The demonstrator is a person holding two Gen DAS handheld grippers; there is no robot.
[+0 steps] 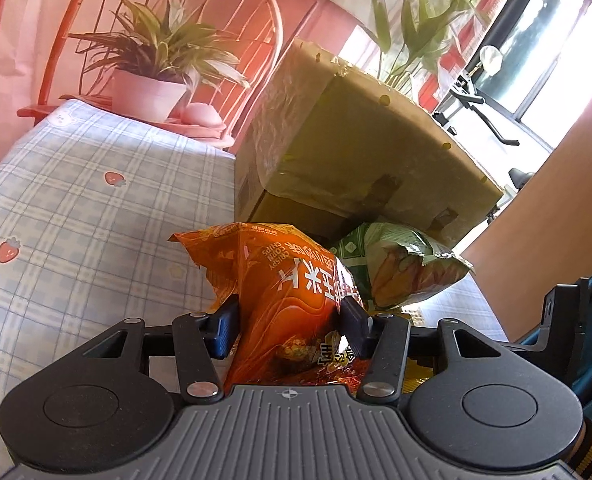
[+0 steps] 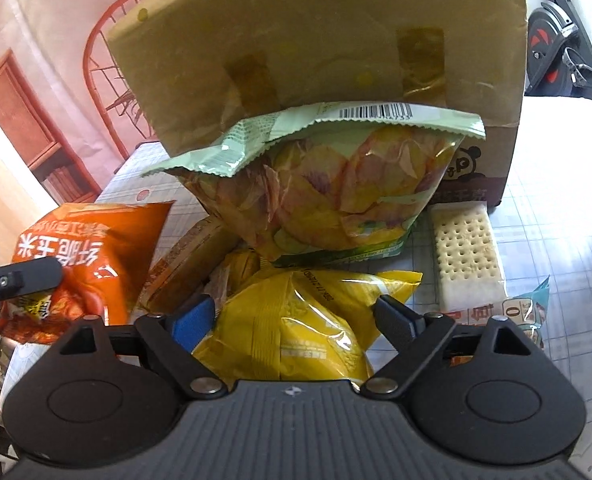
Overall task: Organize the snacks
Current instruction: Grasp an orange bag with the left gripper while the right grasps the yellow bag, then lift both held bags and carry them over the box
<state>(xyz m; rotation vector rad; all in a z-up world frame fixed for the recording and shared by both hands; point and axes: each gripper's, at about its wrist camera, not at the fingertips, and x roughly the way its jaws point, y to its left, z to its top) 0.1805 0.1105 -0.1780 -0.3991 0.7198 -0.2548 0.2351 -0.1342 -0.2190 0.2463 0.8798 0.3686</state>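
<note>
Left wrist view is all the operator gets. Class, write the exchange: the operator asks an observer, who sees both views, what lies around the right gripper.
Operator: My left gripper is clamped on the orange bag. What is the right one doing?
Observer: The right gripper is open, with one finger on each side of a yellow bag.
Operator: Is anything lying to the right of the green bag?
Observer: Yes, a white cracker pack lies flat on the tablecloth beside it.
</note>
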